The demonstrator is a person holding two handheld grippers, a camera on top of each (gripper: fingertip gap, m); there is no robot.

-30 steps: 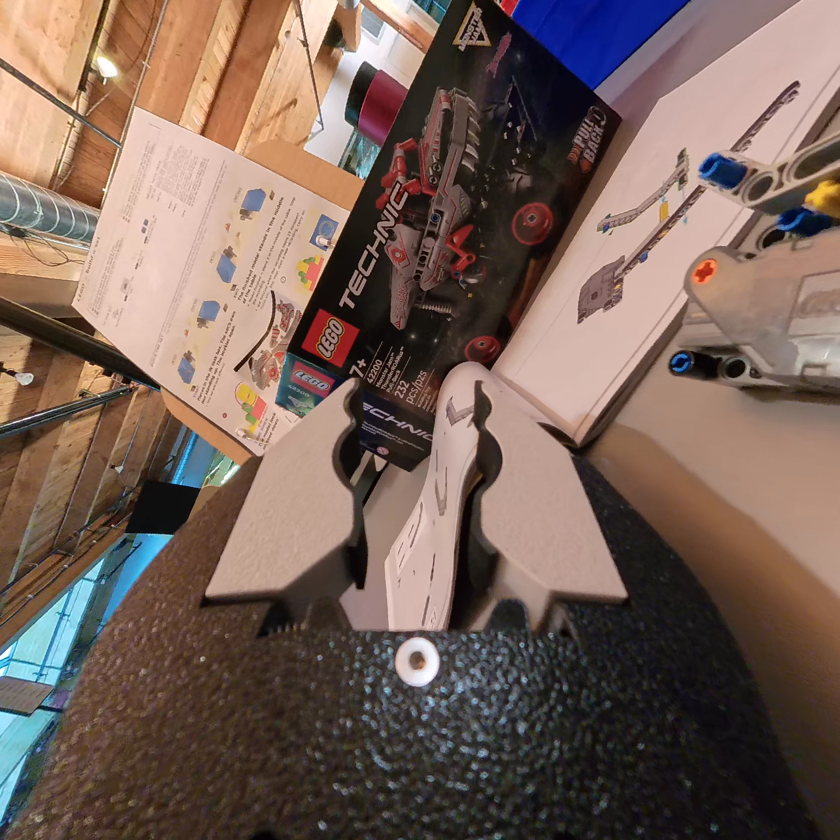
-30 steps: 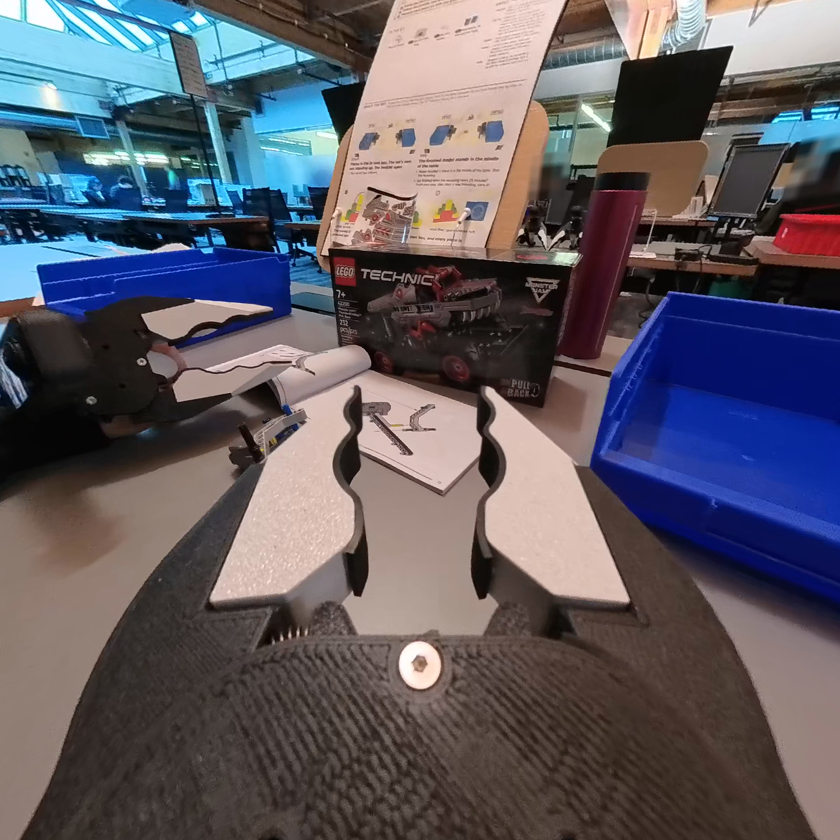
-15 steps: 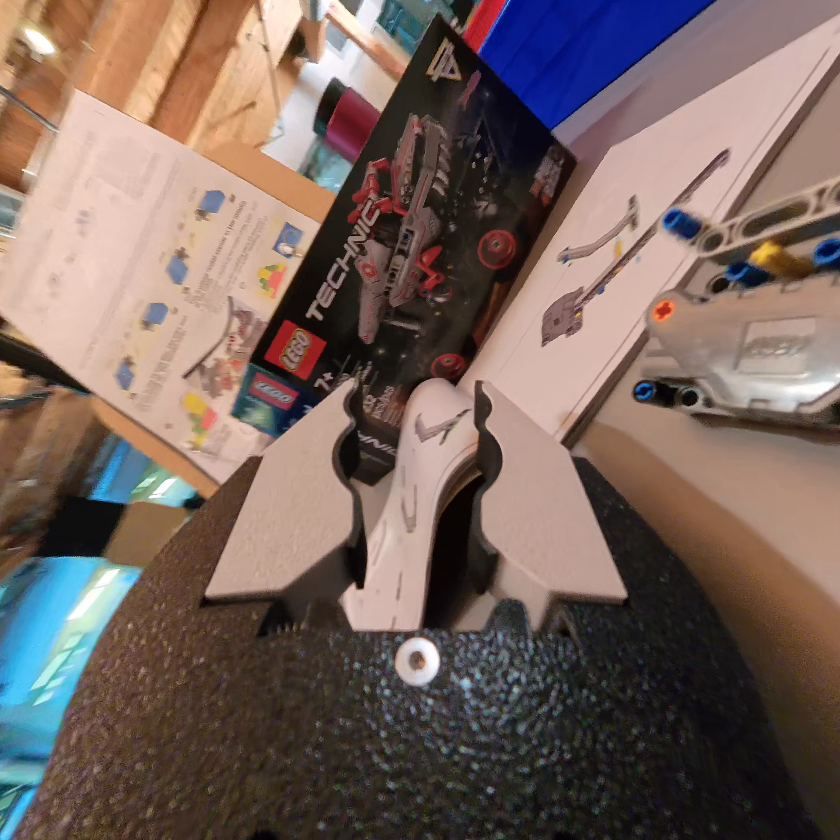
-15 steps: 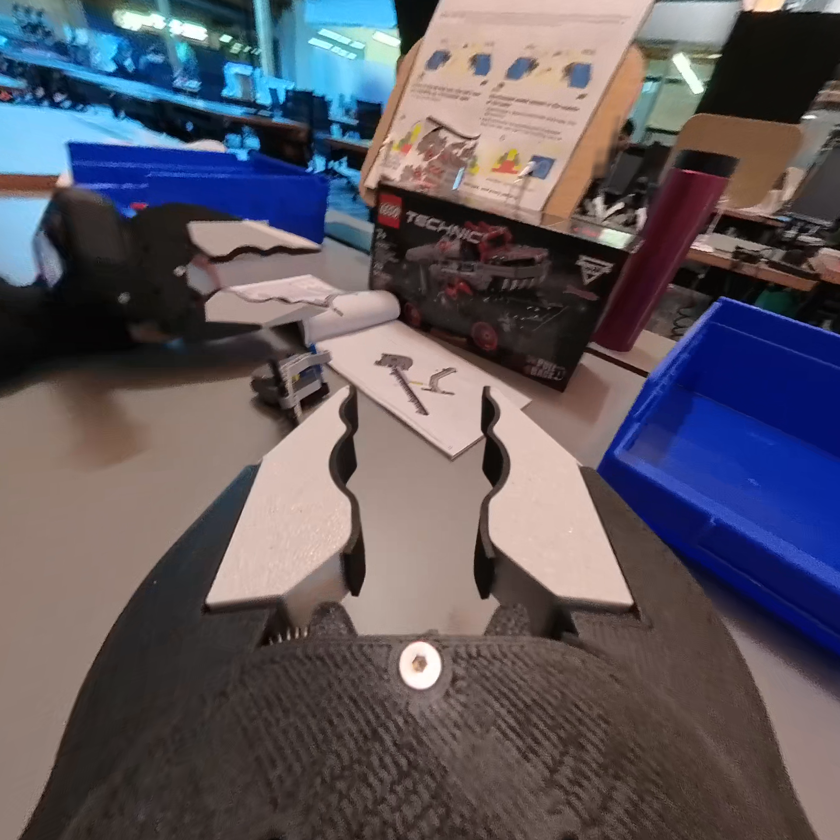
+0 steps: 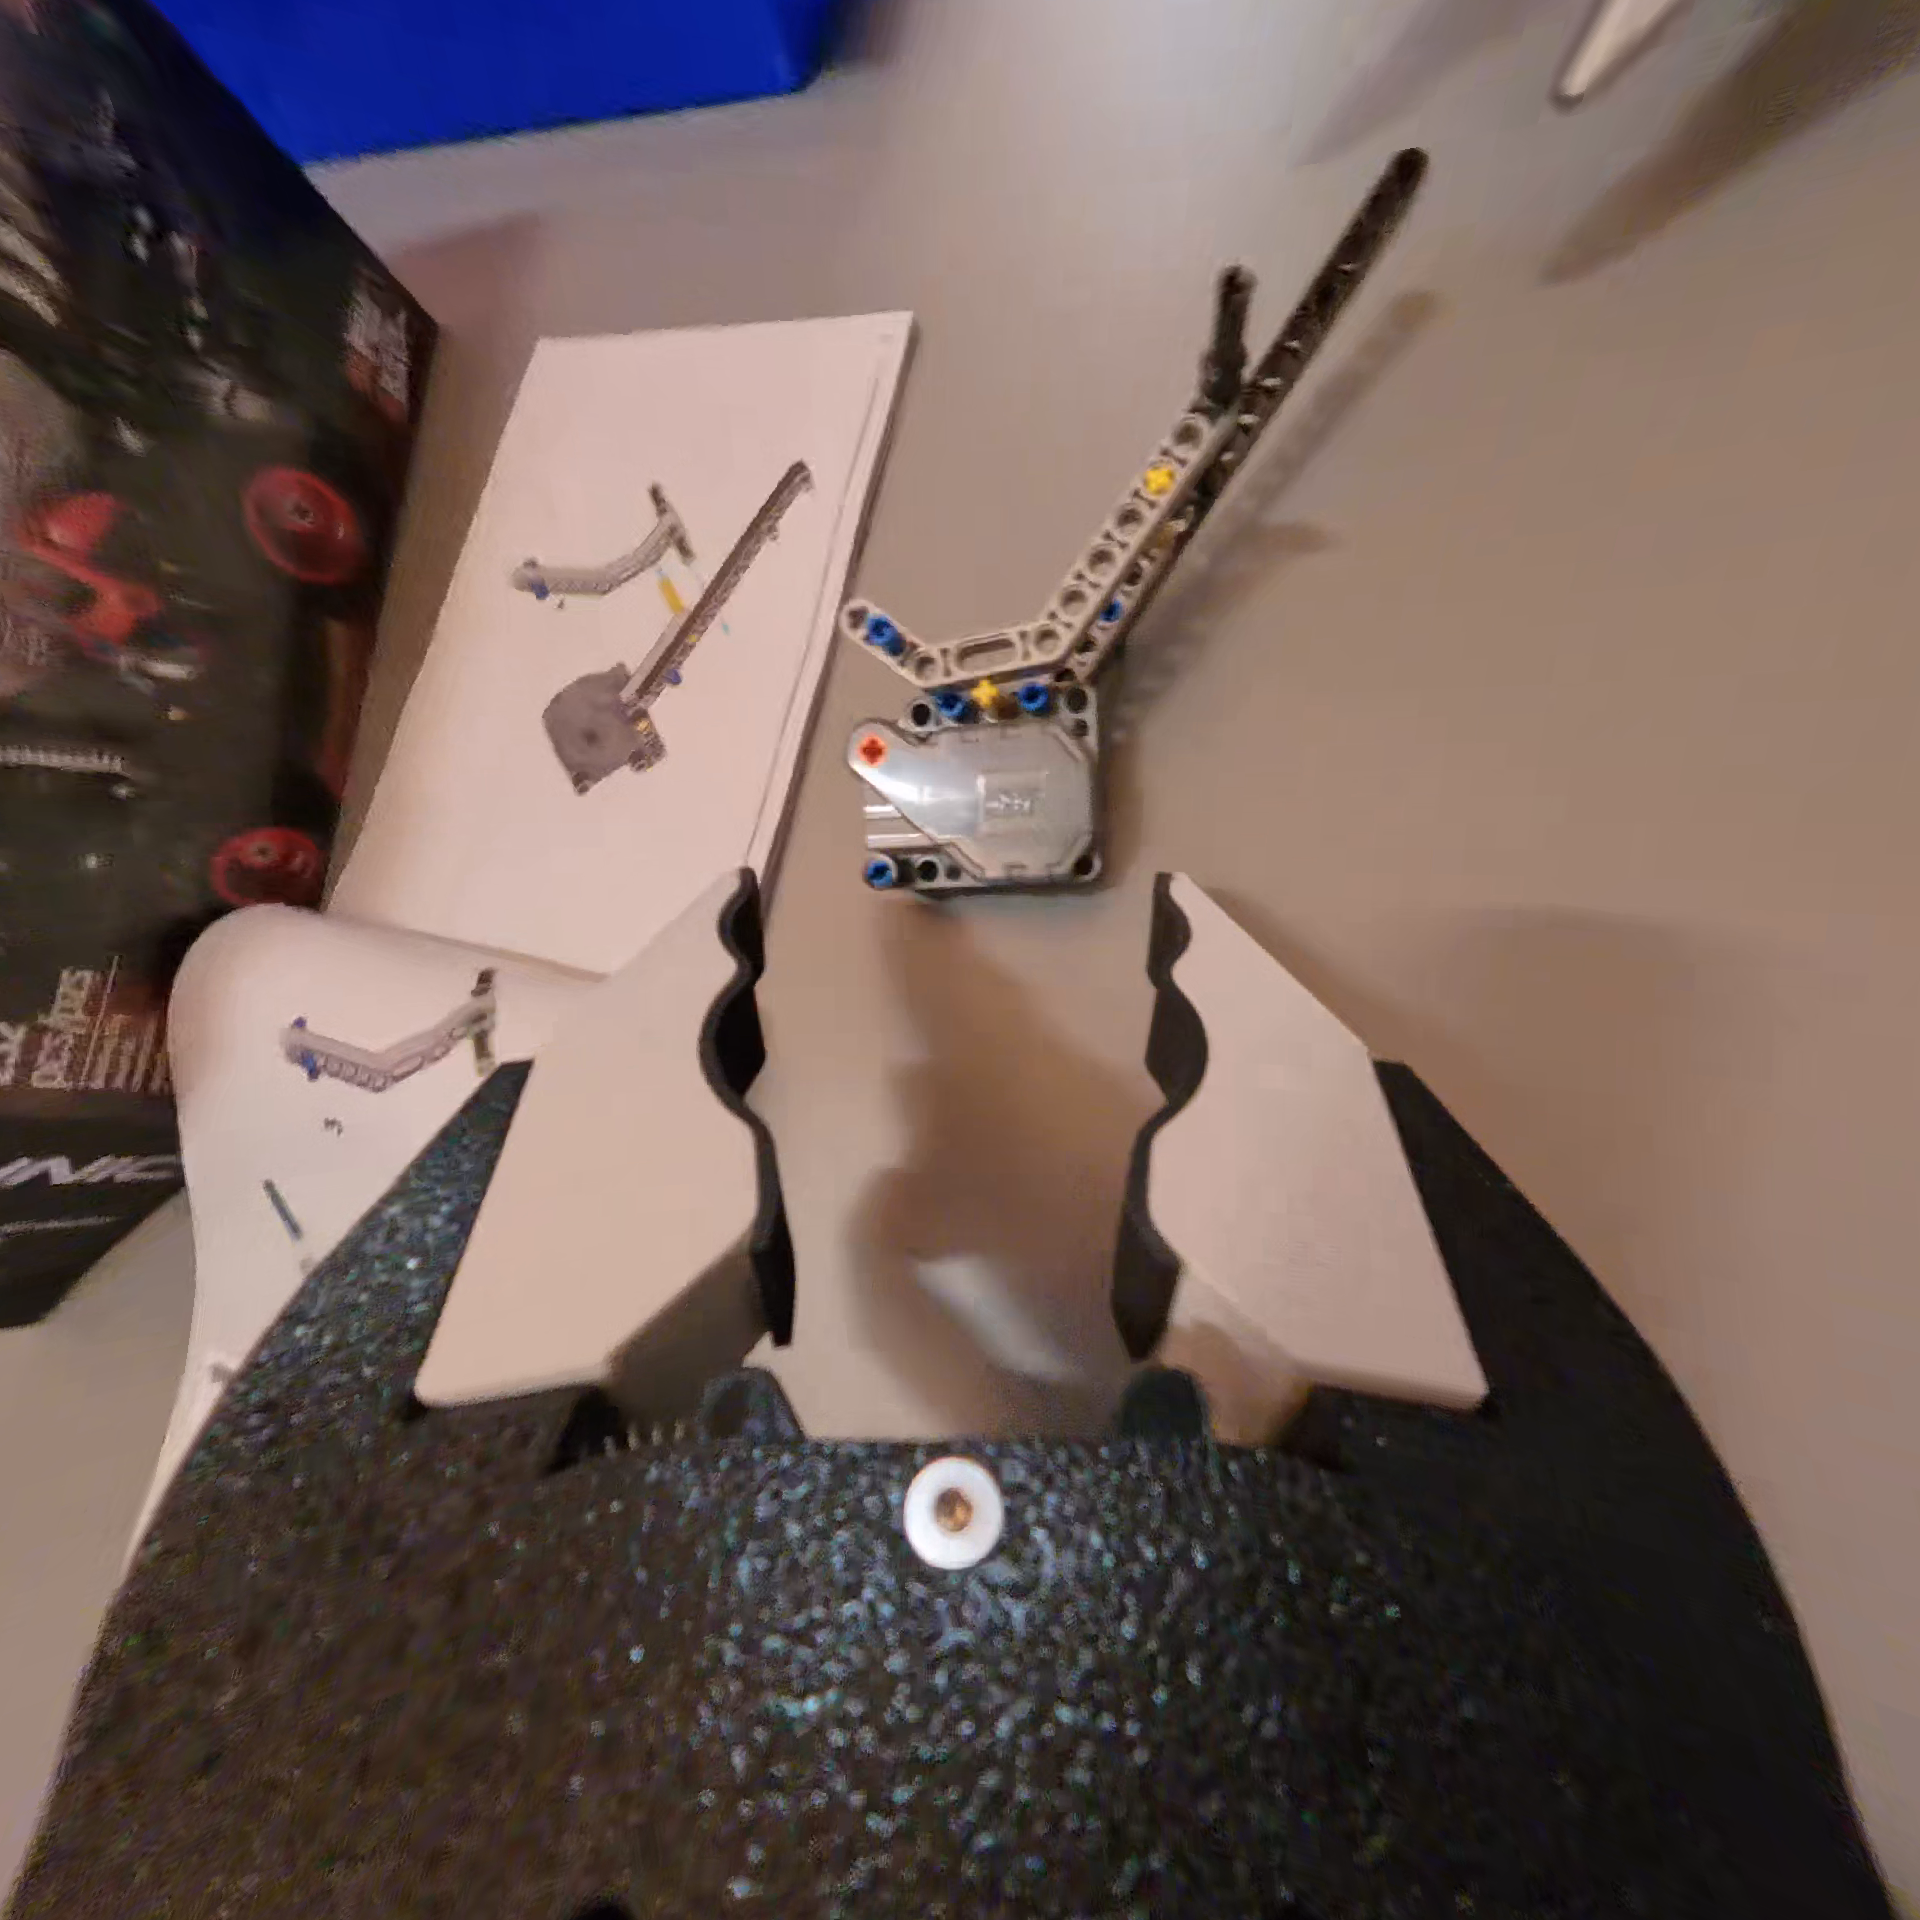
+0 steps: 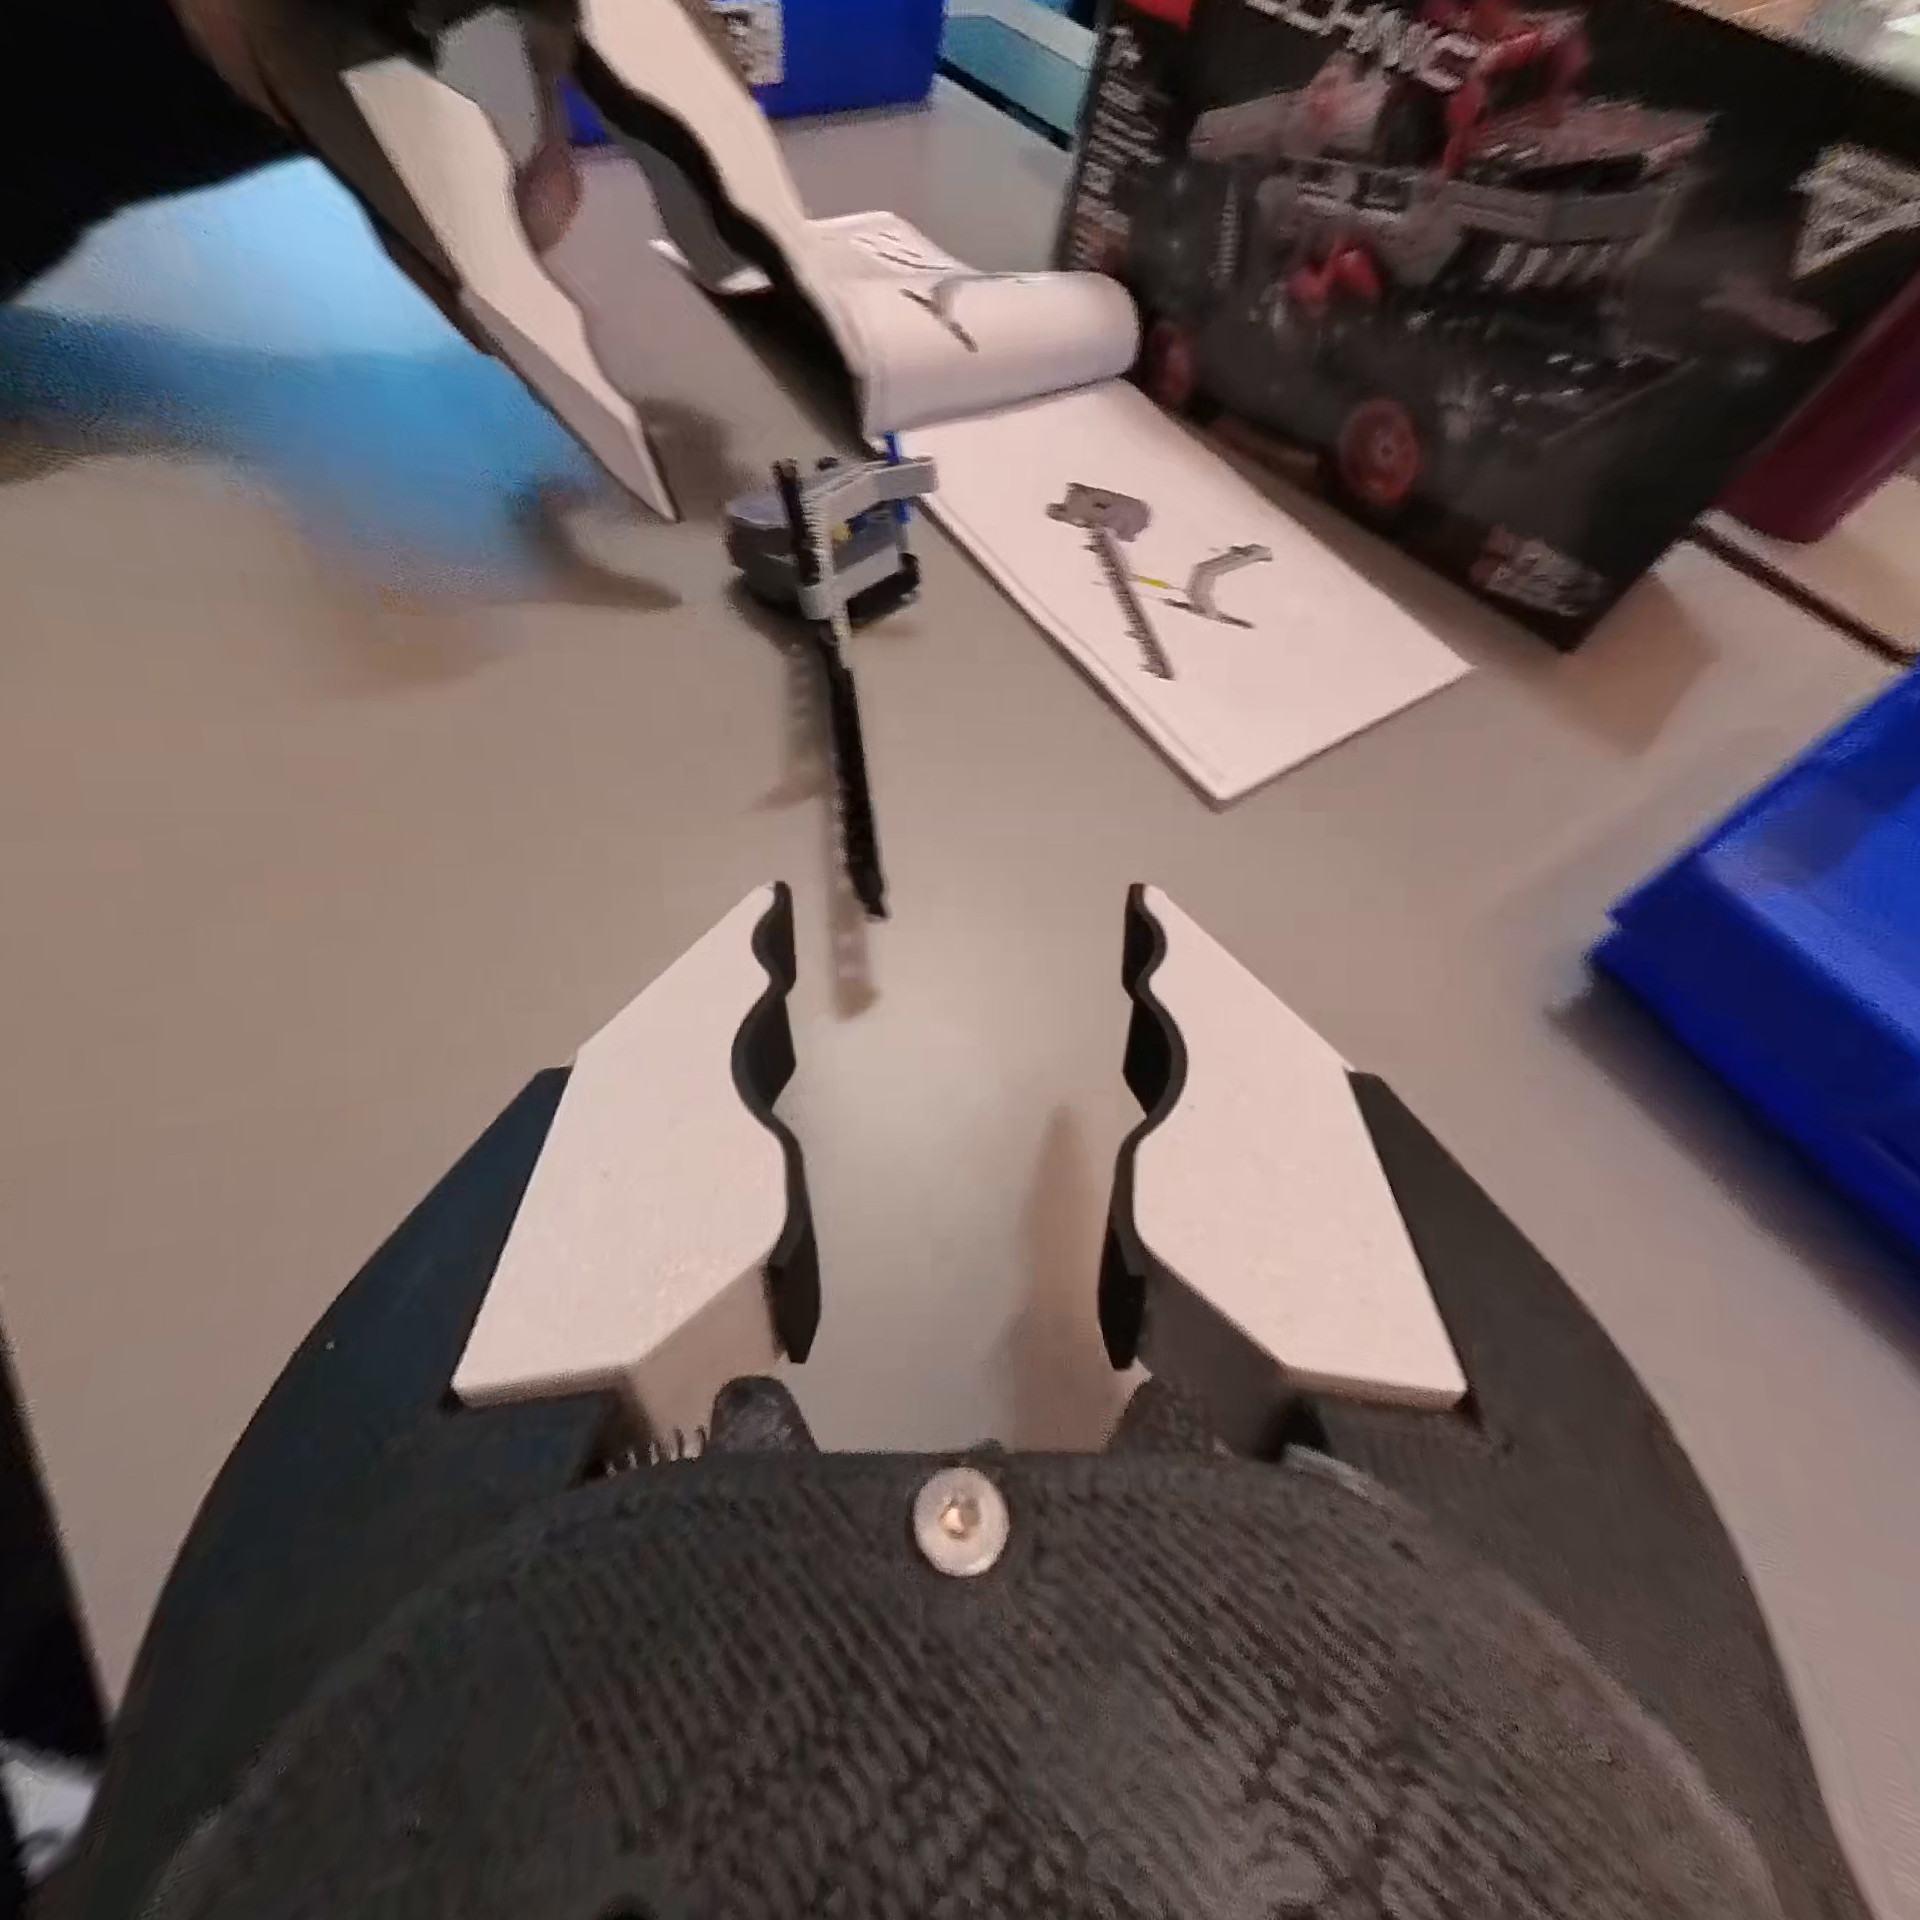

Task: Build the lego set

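Note:
The partly built lego assembly lies on the grey table: a grey motor block [image 5: 977, 800] with a bent grey beam [image 5: 1039, 613] and a long black beam [image 5: 1320, 301]. My left gripper [image 5: 954, 904] is open and empty, just short of the motor block. In the right wrist view the assembly [image 6: 831, 530] lies ahead, its black beam [image 6: 857, 790] pointing at my right gripper [image 6: 956, 894], which is open and empty. The left gripper [image 6: 758, 457] shows there above the assembly's far side, jaws apart.
The open instruction booklet [image 5: 644, 644] lies left of the assembly, with a curled page [image 5: 312, 1039]. The black lego box [image 5: 156, 623] stands behind it. A blue bin [image 6: 1787, 987] sits on the right, and a maroon bottle [image 6: 1829, 457] stands beside the box.
My left gripper let go of the booklet page, opened wide and tilted down over the assembly. My right gripper moved in toward the black beam and opened wider.

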